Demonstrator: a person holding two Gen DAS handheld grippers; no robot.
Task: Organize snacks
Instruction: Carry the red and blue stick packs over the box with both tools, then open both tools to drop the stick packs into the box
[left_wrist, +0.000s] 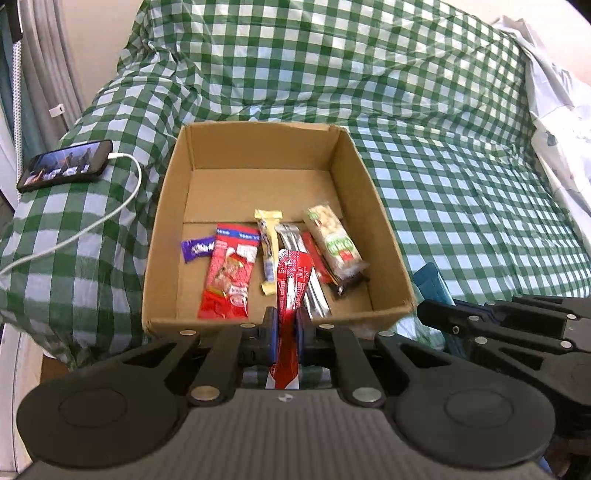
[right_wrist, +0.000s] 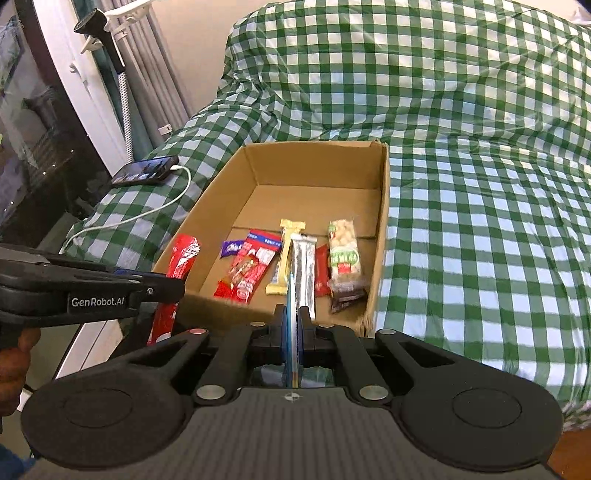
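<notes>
Snacks clamped in both your grippers: left gripper (left_wrist: 285, 325) pinches red packet (left_wrist: 290, 288), right gripper (right_wrist: 292, 321) blue packet (right_wrist: 293, 332); box (left_wrist: 258, 129) lies just ahead, left nearer.

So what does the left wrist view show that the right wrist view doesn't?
Left wrist only: the left hand-held gripper seen end-on, shut on a red packet. Right wrist only: the right hand-held gripper shut on a thin blue packet, and a hand. Both: the cardboard box of snacks, the checked cloth and the phone.
</notes>
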